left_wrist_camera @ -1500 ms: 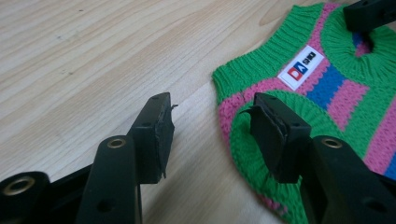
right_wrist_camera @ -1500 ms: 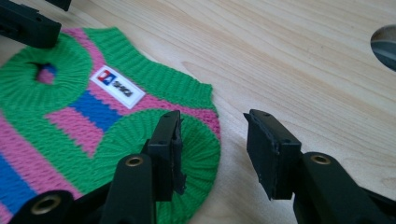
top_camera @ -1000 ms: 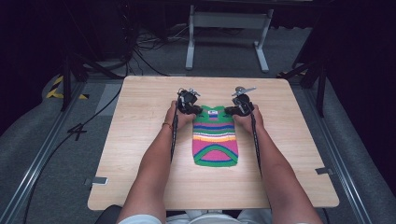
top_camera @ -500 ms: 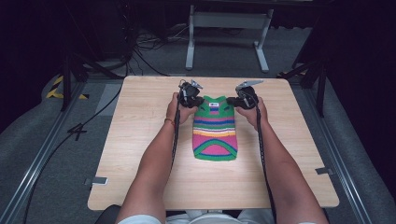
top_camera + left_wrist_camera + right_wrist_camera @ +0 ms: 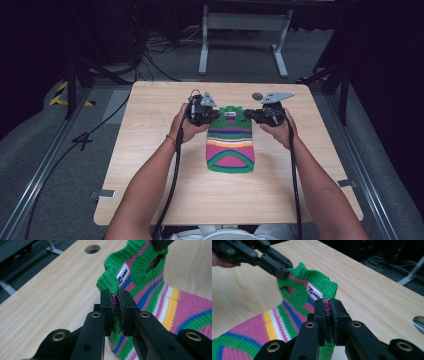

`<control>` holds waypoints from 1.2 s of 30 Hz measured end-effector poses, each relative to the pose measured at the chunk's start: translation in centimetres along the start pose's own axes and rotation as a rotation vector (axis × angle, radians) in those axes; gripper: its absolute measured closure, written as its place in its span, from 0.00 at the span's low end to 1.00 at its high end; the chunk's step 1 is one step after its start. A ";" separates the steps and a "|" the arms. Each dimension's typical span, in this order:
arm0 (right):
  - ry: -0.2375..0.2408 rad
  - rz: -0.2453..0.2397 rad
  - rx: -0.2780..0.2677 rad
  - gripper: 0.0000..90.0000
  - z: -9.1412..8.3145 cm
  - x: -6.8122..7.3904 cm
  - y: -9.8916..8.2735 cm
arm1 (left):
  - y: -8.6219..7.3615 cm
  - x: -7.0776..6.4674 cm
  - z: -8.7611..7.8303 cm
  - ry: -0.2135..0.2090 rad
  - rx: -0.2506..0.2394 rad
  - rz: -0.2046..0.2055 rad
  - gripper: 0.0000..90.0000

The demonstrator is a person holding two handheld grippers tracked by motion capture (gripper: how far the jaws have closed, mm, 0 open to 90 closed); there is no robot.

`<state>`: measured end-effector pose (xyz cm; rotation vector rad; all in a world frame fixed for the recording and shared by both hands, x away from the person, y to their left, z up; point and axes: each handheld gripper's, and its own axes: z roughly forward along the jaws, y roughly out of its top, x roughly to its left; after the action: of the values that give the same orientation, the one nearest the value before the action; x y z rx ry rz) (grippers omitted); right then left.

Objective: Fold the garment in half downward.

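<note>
A small knitted sweater [image 5: 230, 145] with green, pink, blue and yellow stripes lies lengthwise in the middle of the wooden table [image 5: 150, 165], its green collar at the far end. My left gripper [image 5: 214, 116] is shut on the collar's left shoulder, and the knit [image 5: 145, 272] shows pinched between its jaws [image 5: 115, 305]. My right gripper [image 5: 248, 114] is shut on the right shoulder, with the fabric [image 5: 287, 312] caught at its tips [image 5: 329, 306]. The collar end is lifted off the table; a white label [image 5: 314, 293] sits inside the neck. The left gripper [image 5: 274, 263] also appears across the collar.
A round cable hole [image 5: 92, 249] is cut in the table beyond the collar. A white metal frame [image 5: 242, 30] and cables lie on the floor behind the table. A grey floor rail [image 5: 40, 175] runs along the left side.
Both grippers have carried the sweater's collar end farther from the person, lifting and stretching it between them. The sweater has slid away with them.
</note>
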<state>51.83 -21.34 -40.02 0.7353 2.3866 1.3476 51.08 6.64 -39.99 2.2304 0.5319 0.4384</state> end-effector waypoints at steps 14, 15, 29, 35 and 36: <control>0.128 -0.115 0.084 0.93 -2.9 4.5 -3.7 | -3.4 -4.6 -2.3 -0.107 0.037 0.130 0.93; 0.128 -0.115 0.084 0.93 -2.9 4.5 -3.7 | -3.4 -4.6 -2.3 -0.107 0.037 0.130 0.93; 0.197 -0.201 0.194 0.91 -3.5 8.9 -6.8 | -6.7 -8.2 -2.4 -0.197 0.137 0.221 0.93; 0.205 -0.203 0.208 0.90 -3.8 9.6 -7.2 | -7.2 -9.2 -2.3 -0.205 0.167 0.250 0.93; 0.197 -0.209 0.219 0.89 -3.8 9.8 -7.4 | -7.3 -9.3 -2.2 -0.208 0.170 0.261 0.93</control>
<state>39.79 -21.60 -44.48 0.4057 2.7096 1.1327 40.46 7.70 -45.46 2.4860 0.1736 0.2965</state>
